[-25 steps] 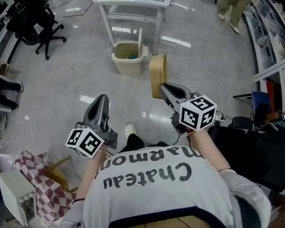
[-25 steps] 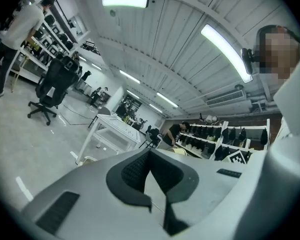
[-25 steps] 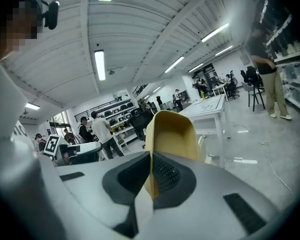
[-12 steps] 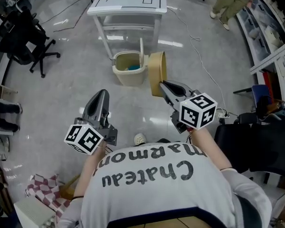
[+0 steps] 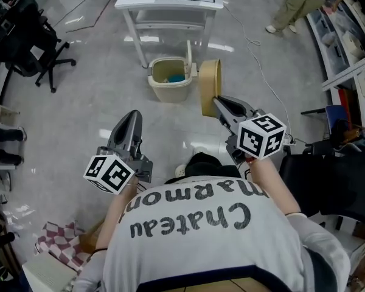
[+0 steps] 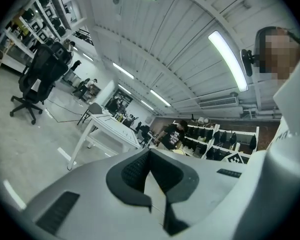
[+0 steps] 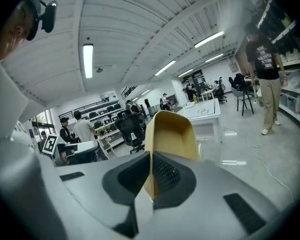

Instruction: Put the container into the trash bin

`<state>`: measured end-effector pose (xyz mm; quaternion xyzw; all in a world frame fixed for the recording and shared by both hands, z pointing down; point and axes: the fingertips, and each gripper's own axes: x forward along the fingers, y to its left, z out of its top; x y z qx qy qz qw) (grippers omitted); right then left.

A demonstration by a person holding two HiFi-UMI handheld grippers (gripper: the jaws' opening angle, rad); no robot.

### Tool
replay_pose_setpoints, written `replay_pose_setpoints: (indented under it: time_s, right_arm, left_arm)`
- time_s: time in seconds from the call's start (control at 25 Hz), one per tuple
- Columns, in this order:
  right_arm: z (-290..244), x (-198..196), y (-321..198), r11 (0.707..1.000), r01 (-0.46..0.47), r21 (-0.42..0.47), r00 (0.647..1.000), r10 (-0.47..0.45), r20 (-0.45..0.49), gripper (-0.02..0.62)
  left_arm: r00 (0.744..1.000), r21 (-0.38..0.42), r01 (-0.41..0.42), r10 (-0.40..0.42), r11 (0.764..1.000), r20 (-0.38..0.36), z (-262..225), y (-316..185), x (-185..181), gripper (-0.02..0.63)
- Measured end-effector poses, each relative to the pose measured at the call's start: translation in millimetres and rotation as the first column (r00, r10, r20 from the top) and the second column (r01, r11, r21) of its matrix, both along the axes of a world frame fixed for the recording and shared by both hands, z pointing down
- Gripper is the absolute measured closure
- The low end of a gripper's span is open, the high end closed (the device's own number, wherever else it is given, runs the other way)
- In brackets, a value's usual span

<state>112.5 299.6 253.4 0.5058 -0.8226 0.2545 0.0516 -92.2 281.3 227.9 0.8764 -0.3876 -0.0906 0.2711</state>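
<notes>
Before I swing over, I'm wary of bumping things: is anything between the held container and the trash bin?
Nothing visible: bare floor separates the container in the right gripper from the open trash bin. Its upright lid stands at the rim nearest the container.

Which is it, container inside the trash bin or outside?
Outside. The right gripper holds the container tipped on edge, jaws shut on its wall, beside the trash bin, not in it.
</notes>
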Motion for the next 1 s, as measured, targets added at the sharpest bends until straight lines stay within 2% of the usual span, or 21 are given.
replay_pose_setpoints:
  time_s: [0.32,0.68,1.0]
  right_arm:
    - [12.4,-16.8,-44.0,0.999,0.041,-0.025,0.999,-0.041,-0.002,0.561]
    - [23.5,-32.6,-130.9,0.989,0.141,-0.048,0.99,-0.142,-0.017,0.561]
    - [27.9,-25.1,-207.3,0.973,0.223,-0.062,0.974,-0.224,-0.016,0.561]
  left_arm:
    - [0.999,-0.029,0.043,-0.043,0.999,-0.001,13.1,-33.7,-16.0,0.584]
    - [0.991,-0.056,0.137,-0.137,0.989,0.001,21.8,-96.7,-30.0,0.584]
    - [0.979,-0.048,0.205,-0.205,0.978,-0.001,17.0,-167.3,-14.2,0.584]
